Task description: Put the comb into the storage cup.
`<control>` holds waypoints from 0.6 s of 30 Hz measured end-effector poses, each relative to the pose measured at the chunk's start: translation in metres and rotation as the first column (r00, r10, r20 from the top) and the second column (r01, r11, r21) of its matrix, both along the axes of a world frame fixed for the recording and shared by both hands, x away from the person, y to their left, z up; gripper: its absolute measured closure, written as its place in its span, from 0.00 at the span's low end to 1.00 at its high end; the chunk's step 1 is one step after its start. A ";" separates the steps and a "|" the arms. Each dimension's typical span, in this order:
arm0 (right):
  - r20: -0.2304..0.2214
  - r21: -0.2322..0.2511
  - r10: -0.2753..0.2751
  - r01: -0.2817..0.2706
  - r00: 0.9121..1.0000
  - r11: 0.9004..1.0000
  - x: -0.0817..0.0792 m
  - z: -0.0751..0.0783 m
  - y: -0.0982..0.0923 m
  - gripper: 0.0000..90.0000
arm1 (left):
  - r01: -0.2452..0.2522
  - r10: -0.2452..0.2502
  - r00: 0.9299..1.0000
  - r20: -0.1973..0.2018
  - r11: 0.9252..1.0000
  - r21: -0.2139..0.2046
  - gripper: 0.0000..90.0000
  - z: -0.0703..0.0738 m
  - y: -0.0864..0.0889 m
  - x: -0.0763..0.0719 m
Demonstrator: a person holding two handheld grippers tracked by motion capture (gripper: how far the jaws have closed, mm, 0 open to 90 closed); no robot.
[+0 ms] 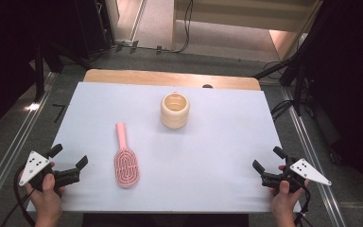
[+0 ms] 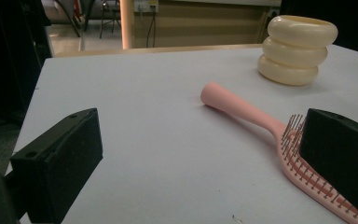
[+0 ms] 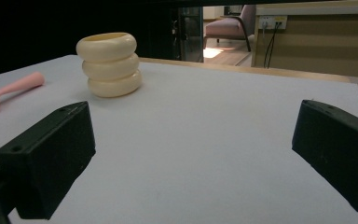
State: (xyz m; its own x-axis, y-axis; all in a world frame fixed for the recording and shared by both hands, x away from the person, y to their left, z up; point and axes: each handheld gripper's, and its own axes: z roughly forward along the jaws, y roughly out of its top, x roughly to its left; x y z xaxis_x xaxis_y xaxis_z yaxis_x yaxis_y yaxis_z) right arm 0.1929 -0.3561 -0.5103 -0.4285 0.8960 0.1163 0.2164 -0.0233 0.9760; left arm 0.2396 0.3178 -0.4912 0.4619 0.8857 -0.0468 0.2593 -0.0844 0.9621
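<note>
Both grippers, left (image 1: 69, 164) and right (image 1: 266, 160), rest wide apart and empty at the table's (image 1: 217, 156) near corners. Pink hairbrush (image 1: 124, 158) lies bristles-up just beside the left; approach its handle squarely, clear of the cream ringed cup (image 1: 175, 110).

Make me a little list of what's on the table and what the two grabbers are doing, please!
table: white top, wooden strip at far edge
hairbrush: pink, lying flat, handle pointing away from the person
cup: cream, ribbed like three stacked rings, upright, beyond the hairbrush
left gripper: open, holding nothing, near the hairbrush head
right gripper: open, holding nothing, at the table's near right corner
touching: neither gripper touches anything
</note>
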 end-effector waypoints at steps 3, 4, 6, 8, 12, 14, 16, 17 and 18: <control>-0.003 0.007 0.002 -0.002 1.000 1.000 0.000 0.000 0.000 0.00 | 0.001 -0.001 1.000 -0.002 1.000 0.009 0.00 0.001 -0.001 0.000; -0.002 0.010 0.002 -0.002 1.000 1.000 0.000 0.000 0.000 0.00 | 0.001 -0.001 1.000 -0.006 1.000 0.014 0.00 0.002 -0.002 0.000; -0.001 0.008 0.006 -0.006 1.000 1.000 0.000 0.000 0.000 0.00 | 0.014 -0.014 1.000 -0.010 1.000 0.014 0.00 0.003 -0.002 -0.001; -0.001 -0.004 0.005 -0.005 1.000 1.000 0.001 0.000 0.001 0.00 | 0.011 -0.011 1.000 -0.012 1.000 0.016 0.00 0.004 -0.003 -0.002; -0.003 -0.022 0.009 -0.009 1.000 1.000 0.000 0.000 0.003 0.00 | 0.029 -0.029 1.000 -0.006 1.000 0.010 0.00 0.011 -0.009 -0.002; -0.004 -0.019 0.009 -0.009 1.000 1.000 0.000 0.000 0.004 0.00 | 0.028 -0.028 1.000 -0.002 1.000 0.007 0.00 0.014 -0.011 -0.002; -0.004 -0.023 0.012 -0.012 1.000 1.000 0.000 0.001 0.004 0.00 | 0.026 -0.026 1.000 -0.004 1.000 0.005 0.00 0.018 -0.014 -0.002; -0.005 -0.025 0.011 -0.011 1.000 1.000 0.000 0.001 0.004 0.00 | -0.002 0.002 1.000 -0.002 1.000 0.014 0.00 0.020 -0.016 -0.002; -0.005 -0.026 0.010 -0.010 1.000 1.000 0.000 0.001 0.005 0.00 | -0.012 0.012 1.000 -0.001 1.000 0.000 0.00 0.022 -0.016 -0.003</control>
State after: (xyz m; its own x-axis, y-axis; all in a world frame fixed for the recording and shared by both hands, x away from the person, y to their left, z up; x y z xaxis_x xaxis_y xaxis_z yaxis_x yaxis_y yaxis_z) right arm 0.1932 -0.3514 -0.5097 -0.4372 0.8943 0.0950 0.2208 0.0044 0.9753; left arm 0.2369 0.3015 -0.4691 0.4514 0.8911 -0.0468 0.2611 -0.0817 0.9618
